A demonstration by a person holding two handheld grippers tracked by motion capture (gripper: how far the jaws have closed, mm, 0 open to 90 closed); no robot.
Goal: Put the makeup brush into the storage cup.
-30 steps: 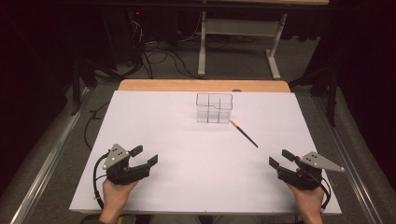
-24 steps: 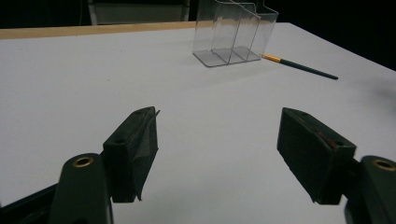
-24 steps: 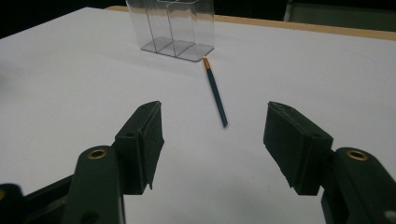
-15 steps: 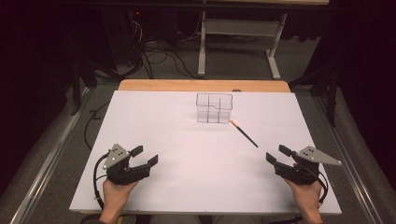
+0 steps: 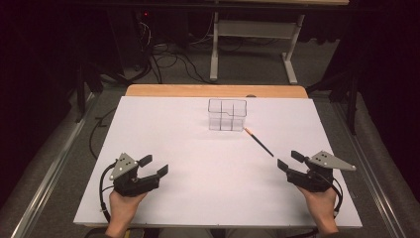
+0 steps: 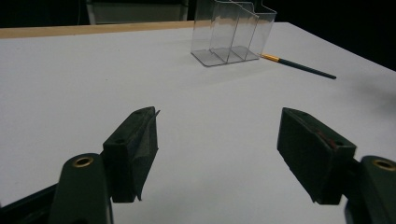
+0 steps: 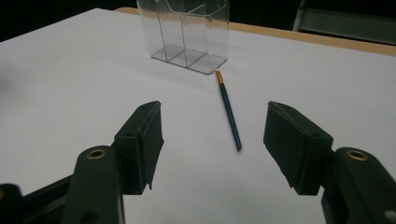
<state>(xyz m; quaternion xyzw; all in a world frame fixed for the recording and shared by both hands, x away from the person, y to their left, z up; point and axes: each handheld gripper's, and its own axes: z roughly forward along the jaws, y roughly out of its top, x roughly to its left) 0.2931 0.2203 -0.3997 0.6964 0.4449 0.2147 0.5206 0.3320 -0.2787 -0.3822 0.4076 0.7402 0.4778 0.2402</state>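
Observation:
A clear plastic organizer [image 5: 227,114] with several compartments stands upright at the back middle of the white table [image 5: 188,148]. A thin dark pencil with a gold and orange end [image 5: 258,142] lies flat just right of it, slanting toward the right hand. My right gripper [image 5: 291,160] is open near the pencil's dark tip; in the right gripper view the pencil [image 7: 229,109] lies between and beyond the jaws [image 7: 215,140]. My left gripper [image 5: 154,165] is open at the front left, empty, pointing toward the organizer [image 6: 232,31] and pencil [image 6: 299,66].
A wooden strip [image 5: 215,90] runs along the table's far edge. Beyond it are a grey desk frame [image 5: 252,44] and cables [image 5: 168,59] on the floor. Metal rails [image 5: 44,173] flank the table.
My right gripper has moved forward and left, closer to the pencil's tip. The left gripper has stayed in place.

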